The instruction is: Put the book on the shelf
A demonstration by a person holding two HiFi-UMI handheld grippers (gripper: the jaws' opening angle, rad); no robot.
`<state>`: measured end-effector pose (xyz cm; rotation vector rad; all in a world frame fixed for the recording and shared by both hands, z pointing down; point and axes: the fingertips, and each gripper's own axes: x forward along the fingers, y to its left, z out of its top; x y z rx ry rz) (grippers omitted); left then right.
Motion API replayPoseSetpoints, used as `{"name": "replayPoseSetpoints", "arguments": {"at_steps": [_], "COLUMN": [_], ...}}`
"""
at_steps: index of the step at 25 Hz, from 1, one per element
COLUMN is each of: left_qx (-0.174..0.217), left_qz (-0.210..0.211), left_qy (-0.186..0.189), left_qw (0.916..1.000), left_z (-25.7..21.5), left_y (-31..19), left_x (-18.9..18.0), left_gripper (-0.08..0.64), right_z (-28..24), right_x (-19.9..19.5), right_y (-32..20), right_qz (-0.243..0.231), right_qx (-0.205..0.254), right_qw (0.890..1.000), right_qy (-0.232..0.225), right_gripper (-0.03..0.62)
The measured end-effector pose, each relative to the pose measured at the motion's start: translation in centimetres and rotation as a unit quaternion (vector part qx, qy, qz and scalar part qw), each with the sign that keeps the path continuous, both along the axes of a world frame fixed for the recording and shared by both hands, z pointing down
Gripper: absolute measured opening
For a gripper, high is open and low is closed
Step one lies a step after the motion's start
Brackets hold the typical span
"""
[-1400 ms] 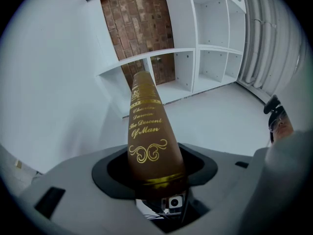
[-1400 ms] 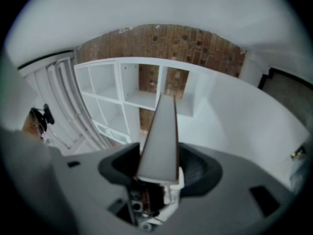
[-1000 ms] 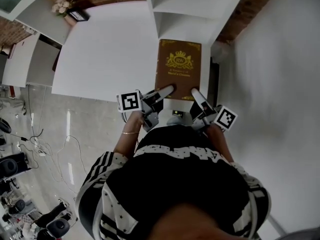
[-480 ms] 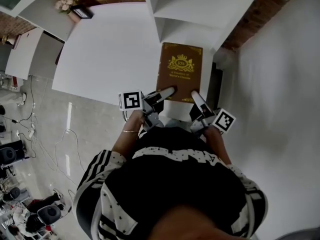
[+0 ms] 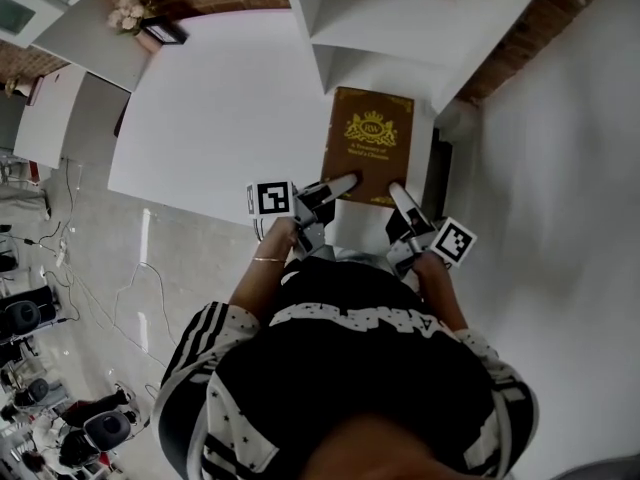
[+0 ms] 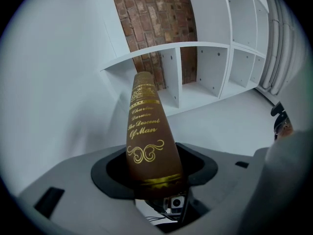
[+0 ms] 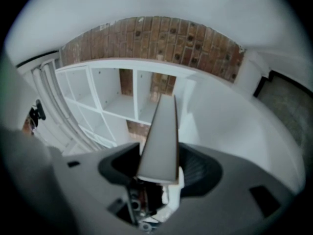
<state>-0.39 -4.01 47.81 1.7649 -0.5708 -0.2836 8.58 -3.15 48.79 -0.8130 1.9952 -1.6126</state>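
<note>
A brown book (image 5: 368, 146) with a gold crest on its cover is held flat above the white table's (image 5: 220, 98) far right corner, just in front of the white shelf (image 5: 395, 23). My left gripper (image 5: 335, 188) is shut on the book's near left corner, my right gripper (image 5: 405, 203) on its near right corner. In the left gripper view the gold-lettered spine (image 6: 146, 131) runs away from my left gripper (image 6: 154, 177) toward the shelf's open cubbies (image 6: 205, 67). The right gripper view shows the pale page edge (image 7: 161, 136) clamped in my right gripper (image 7: 159, 173), with the cubbies (image 7: 122, 94) beyond.
A brick wall (image 6: 156, 18) stands behind the shelf. A small flower bunch (image 5: 125, 10) and a dark frame (image 5: 160, 32) sit at the table's far left corner. A white wall (image 5: 560, 168) closes the right side. Cables lie on the tiled floor (image 5: 120, 288) at left.
The book and both grippers have shifted slightly right and forward, staying just in front of the shelf. Both grippers keep their hold.
</note>
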Motion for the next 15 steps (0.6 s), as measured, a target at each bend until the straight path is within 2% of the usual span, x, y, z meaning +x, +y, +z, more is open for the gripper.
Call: {"name": "replayPoseSetpoints", "arguments": {"at_steps": [3, 6, 15], "left_qx": [-0.031, -0.043, -0.07], "left_qz": [0.004, 0.007, 0.02], "left_qy": [0.023, 0.03, 0.03], "left_qw": [0.9993, 0.9986, 0.9969], "left_z": [-0.5, -0.8, 0.1], "left_y": [0.3, 0.2, 0.0], "left_x": [0.3, 0.3, -0.1], "left_gripper": [0.275, 0.275, 0.275], "right_z": [-0.5, -1.0, -0.8], "right_x": [0.2, 0.1, 0.0], "right_y": [0.0, 0.0, 0.1], "right_qz": [0.009, 0.02, 0.034], "right_qx": [0.0, -0.011, -0.044], "right_qw": [1.0, 1.0, 0.998], "right_qy": [0.017, 0.018, 0.036], "right_gripper": [0.264, 0.264, 0.264]}}
